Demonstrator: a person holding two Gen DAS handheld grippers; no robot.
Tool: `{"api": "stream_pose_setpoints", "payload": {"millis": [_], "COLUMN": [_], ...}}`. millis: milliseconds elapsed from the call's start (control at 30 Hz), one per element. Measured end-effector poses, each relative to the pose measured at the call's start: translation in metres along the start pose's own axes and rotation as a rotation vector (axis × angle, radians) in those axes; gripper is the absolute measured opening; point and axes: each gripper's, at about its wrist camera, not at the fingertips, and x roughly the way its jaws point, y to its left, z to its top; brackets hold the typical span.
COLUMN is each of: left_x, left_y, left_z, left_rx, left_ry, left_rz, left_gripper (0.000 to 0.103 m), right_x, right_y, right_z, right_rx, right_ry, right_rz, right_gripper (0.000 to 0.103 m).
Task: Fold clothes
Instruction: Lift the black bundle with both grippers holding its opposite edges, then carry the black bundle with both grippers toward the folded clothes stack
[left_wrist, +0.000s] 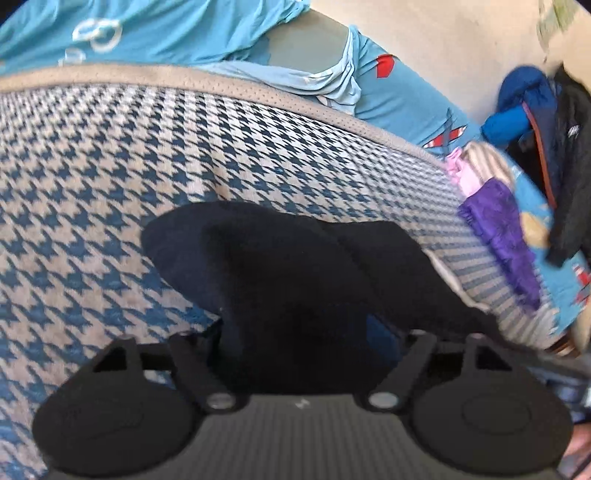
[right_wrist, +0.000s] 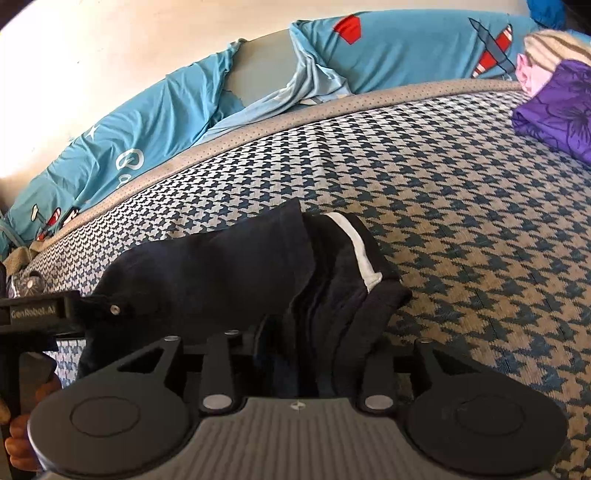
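Two grippers on one garment: dark navy, soft knit piece with a white side stripe (right_wrist: 354, 243), bunched in a few layers on the blue-and-beige houndstooth bed cover (right_wrist: 480, 221), near the front edge and close under both cameras. Right gripper (right_wrist: 295, 354) has fabric running into the gap between its fingers, links drawn in, so it looks clamped on the folded stack, though the tips themselves are buried in cloth. Left gripper (left_wrist: 295, 332) same story in its own view: dark cloth fills the space between the fingers, reads as pinched shut on the garment. Left unit also shows at the left edge of the right view (right_wrist: 40, 314), touching the cloth's far end

Judgement: mid-fold, both ends held. Next move needs both hands travelling together, carry one edge over, keep the stripe side aligned, release only once layers lie flat

Further out: folded purple floral cloth (right_wrist: 554, 107) at the cover's far corner, well apart; light blue printed sheet (right_wrist: 147, 110) along the wall
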Motion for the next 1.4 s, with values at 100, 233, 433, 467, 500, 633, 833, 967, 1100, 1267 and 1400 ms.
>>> {"api": "stream_pose_setpoints", "payload": {"millis": [100,233,433,467,500,633,833,967,1100,1267,1400], "left_x": [-0.005,-0.012,-0.031,-0.034,-0.037,-0.051,-0.069,-0.081,-0.094,-0.108,-0.118], "left_y": [0.003,-0.003,-0.03,-0.032,-0.033,-0.042,-0.057,-0.064,-0.071,-0.08,-0.089], "left_z": [-0.002,-0.004,-0.01,-0.012,-0.013,-0.016,-0.026,-0.03,-0.033,-0.036,-0.041], "left_rx": [-0.005,0.02,0.155,0.161,0.163,0.164,0.168,0.149,0.144,0.148,0.159], "left_ry": [-0.014,-0.054,-0.13,-0.137,-0.142,-0.162,-0.188,-0.201,-0.218,-0.234,-0.246], "left_rz": [0.049,0.095,0.206,0.218,0.228,0.27,0.328,0.358,0.391,0.419,0.435], "left_gripper": [0.036,0.023,0.019,0.019,0.019,0.019,0.019,0.019,0.019,0.019,0.019], "right_x": [0.0,-0.005,-0.019,-0.022,-0.024,-0.036,-0.049,-0.059,-0.07,-0.084,-0.093], "right_y": [0.002,0.006,0.019,0.021,0.024,0.033,0.04,0.045,0.051,0.057,0.057], "right_z": [0.001,0.001,0.001,0.0,0.0,-0.001,-0.004,-0.007,-0.011,-0.018,-0.023], "right_rx": [-0.018,-0.056,-0.139,-0.157,-0.175,-0.224,-0.247,-0.275,-0.312,-0.327,-0.328], "right_ry": [-0.009,-0.039,-0.114,-0.128,-0.143,-0.188,-0.221,-0.256,-0.301,-0.338,-0.359], "right_rz": [0.007,0.005,-0.017,-0.022,-0.024,-0.021,-0.008,0.014,0.038,0.056,0.065], "right_gripper": [0.018,0.015,0.014,0.014,0.014,0.014,0.014,0.014,0.013,0.013,0.013]}}
